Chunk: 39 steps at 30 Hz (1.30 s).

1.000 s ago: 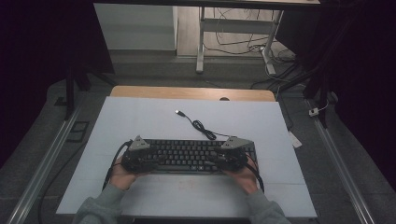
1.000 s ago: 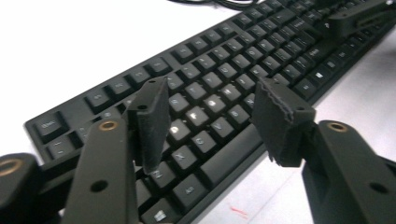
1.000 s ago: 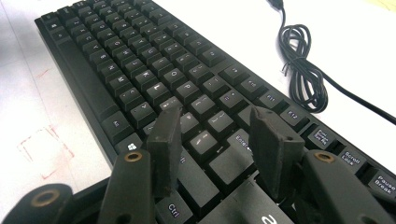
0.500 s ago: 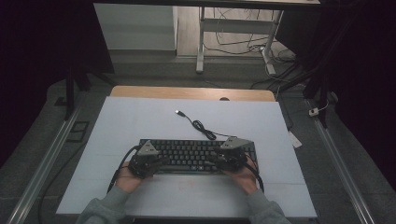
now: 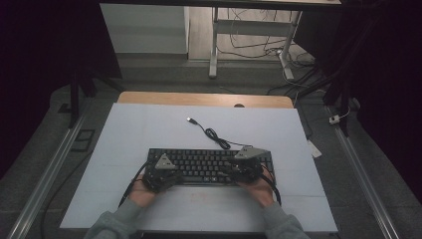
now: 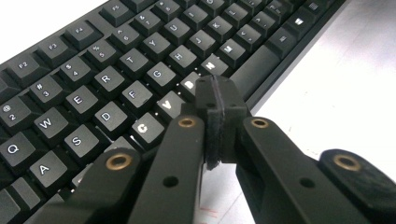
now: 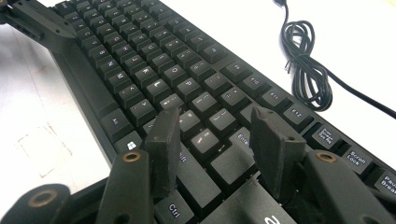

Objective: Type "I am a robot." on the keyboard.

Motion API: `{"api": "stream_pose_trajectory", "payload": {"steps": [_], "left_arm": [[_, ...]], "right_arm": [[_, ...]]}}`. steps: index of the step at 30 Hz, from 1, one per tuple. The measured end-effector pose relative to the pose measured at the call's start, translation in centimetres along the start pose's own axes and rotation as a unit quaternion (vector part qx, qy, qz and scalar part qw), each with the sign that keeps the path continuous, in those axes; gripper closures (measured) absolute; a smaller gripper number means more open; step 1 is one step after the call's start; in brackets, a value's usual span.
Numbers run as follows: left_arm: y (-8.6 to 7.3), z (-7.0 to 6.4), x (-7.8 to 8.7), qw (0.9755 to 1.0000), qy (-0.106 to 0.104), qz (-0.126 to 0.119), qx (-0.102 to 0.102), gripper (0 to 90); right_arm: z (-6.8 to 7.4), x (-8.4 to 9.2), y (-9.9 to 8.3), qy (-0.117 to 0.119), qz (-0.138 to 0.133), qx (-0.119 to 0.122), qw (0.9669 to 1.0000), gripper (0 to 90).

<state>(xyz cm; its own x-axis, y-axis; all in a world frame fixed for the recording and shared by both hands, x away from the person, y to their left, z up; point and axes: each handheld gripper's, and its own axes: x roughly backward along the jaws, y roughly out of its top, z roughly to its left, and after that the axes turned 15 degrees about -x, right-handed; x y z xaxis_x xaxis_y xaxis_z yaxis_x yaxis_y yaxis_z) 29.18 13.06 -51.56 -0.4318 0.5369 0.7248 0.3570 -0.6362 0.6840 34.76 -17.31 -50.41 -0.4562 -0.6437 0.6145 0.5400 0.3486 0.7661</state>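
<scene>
- The white table [image 5: 149, 124] carries everything, and I keep the black keyboard [image 5: 209, 162] lying flat at its near middle, long side running left to right, so both my hands can work over it from the near edge
- Its cable [image 5: 214, 134] trails off the far side in a loose coil and ends in a free plug [image 5: 190, 120] farther left on the bare top, clear of where I work
- My right gripper [image 7: 217, 140] hovers over the right end of the keyboard with its fingers apart and nothing between them, above the Shift and Enter keys [image 7: 219, 161]; I judge it is simply waiting there, ready to steady that end
- My left gripper [image 6: 217, 100] sits over the left half, fingers pressed together on nothing, so the closed tip makes one narrow point; I judge this is to poke a single key
- That tip stands over the bottom letter row, right at the B key [image 6: 189, 85], between V and N; I cannot tell if it presses yet
- The keys are dark and square with pale legends, and the C, V, B, N, M legends look brighter than those in the rows above
</scene>
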Motion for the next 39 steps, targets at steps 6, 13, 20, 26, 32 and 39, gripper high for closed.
{"api": "stream_pose_trajectory", "payload": {"steps": [6, 13, 20, 26, 32, 39], "left_arm": [[0.0, 0.0, -0.2, 1.0000, 0.001, 0.006, -0.003, 89.2], [-0.1, 0.0, -0.5, 0.9999, 0.000, 0.010, -0.004, 89.3], [-0.2, 0.0, -0.8, 0.9999, 0.000, 0.014, -0.007, 89.4], [-0.1, 0.0, -0.2, 1.0000, 0.006, 0.005, -0.005, 89.3], [0.1, 0.5, 1.3, 0.9992, 0.012, -0.036, 0.014, 88.0], [-0.1, 1.3, 2.6, 0.9970, 0.033, -0.054, 0.044, 61.2]], "right_arm": [[0.0, 0.0, 0.0, 0.000, 0.000, 0.000, 1.0000, 53.2], [0.0, 0.0, 0.0, 0.000, 0.001, 0.000, 1.0000, 53.2], [0.0, 0.0, 0.0, 0.000, 0.000, 0.000, 1.0000, 53.2], [0.1, 0.0, 0.0, 0.000, 0.000, 0.001, 1.0000, 53.1], [-0.1, 0.0, 0.0, 0.000, -0.002, -0.001, 1.0000, 53.2], [0.0, 0.1, 0.1, -0.001, -0.002, 0.001, 1.0000, 53.1]]}}
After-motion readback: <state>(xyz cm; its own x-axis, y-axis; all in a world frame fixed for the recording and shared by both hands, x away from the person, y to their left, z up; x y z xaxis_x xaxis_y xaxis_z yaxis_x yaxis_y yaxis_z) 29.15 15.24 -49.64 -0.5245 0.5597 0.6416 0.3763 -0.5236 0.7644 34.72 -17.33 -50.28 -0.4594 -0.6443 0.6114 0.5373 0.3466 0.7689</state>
